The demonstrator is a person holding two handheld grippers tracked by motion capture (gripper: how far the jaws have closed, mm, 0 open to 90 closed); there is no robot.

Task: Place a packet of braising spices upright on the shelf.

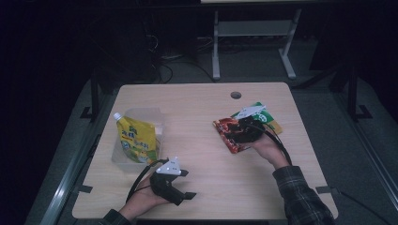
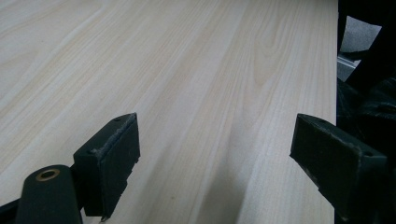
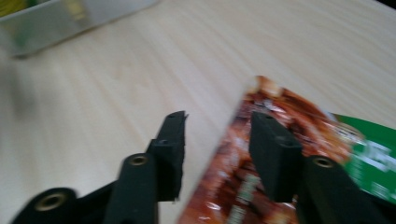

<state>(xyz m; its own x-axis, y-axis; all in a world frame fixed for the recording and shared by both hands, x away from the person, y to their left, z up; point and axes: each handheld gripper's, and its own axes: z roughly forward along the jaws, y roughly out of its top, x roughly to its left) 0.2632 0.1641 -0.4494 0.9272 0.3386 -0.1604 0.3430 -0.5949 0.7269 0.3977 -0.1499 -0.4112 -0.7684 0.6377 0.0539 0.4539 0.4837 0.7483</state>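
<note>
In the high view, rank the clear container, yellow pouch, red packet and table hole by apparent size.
1. clear container
2. yellow pouch, close to the container
3. red packet, partly hidden by the right gripper, so unsure
4. table hole

A lab: bare wooden table (image 1: pixel 197 112), cables (image 1: pixel 164 61) on dark floor, metal frames (image 1: pixel 253 33).

Colours on the pale wood-grain surface (image 1: pixel 202 117)

A red-brown packet (image 1: pixel 230 133) lay over a green one (image 1: pixel 268 118); a yellow pouch (image 1: pixel 135 140) with a white cap stood in a clear box (image 1: pixel 162 123); the tongs (image 3: pixel 217 154) were black, one sleeve (image 1: pixel 300 197) dark plaid.
</note>
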